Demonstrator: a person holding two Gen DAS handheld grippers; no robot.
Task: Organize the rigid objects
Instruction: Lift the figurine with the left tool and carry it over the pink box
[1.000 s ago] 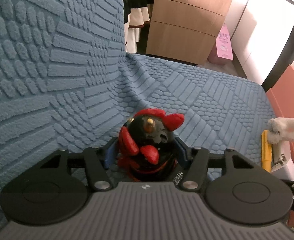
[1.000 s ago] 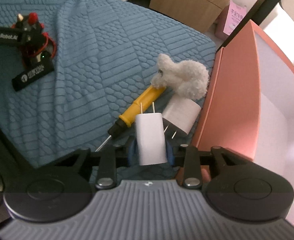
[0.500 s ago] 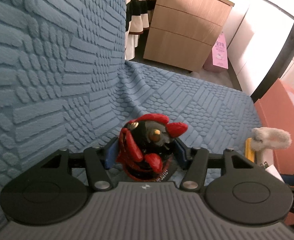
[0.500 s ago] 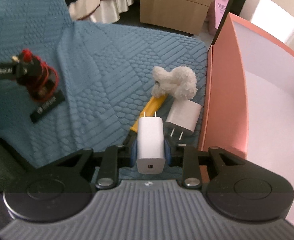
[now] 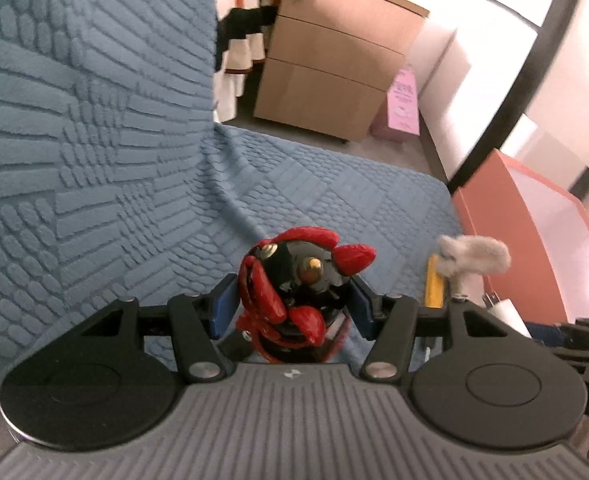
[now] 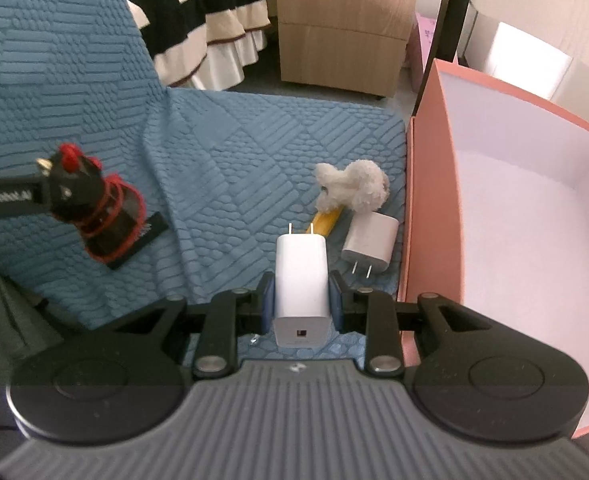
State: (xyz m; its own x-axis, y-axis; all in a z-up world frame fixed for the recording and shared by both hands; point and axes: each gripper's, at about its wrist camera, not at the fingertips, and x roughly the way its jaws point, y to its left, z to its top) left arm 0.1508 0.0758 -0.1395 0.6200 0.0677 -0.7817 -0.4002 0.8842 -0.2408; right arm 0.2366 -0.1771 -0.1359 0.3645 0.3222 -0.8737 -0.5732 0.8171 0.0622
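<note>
My left gripper (image 5: pixel 292 306) is shut on a black and red rooster figurine (image 5: pixel 294 280) and holds it above the blue textured sofa cover (image 5: pixel 314 192); the figurine also shows in the right wrist view (image 6: pixel 90 208), at the left. My right gripper (image 6: pixel 300 296) is shut on a white plug charger (image 6: pixel 300 284), prongs pointing away, held above the cover beside the pink box (image 6: pixel 426 200). A second white charger (image 6: pixel 370 244), a yellow-handled screwdriver (image 6: pixel 326 224) and a white fluffy toy (image 6: pixel 354 190) lie by the box wall.
The pink box (image 5: pixel 490 216) stands open at the right, its white inside bare. A wooden drawer cabinet (image 6: pixel 342 24) and a striped bed skirt (image 6: pixel 206 28) stand beyond the sofa. The sofa back (image 5: pixel 74 80) rises at the left.
Both grippers have lifted with their objects. The right gripper has risen and moved back from the items on the cover, so more of the box inside shows. The left has risen with the figurine.
</note>
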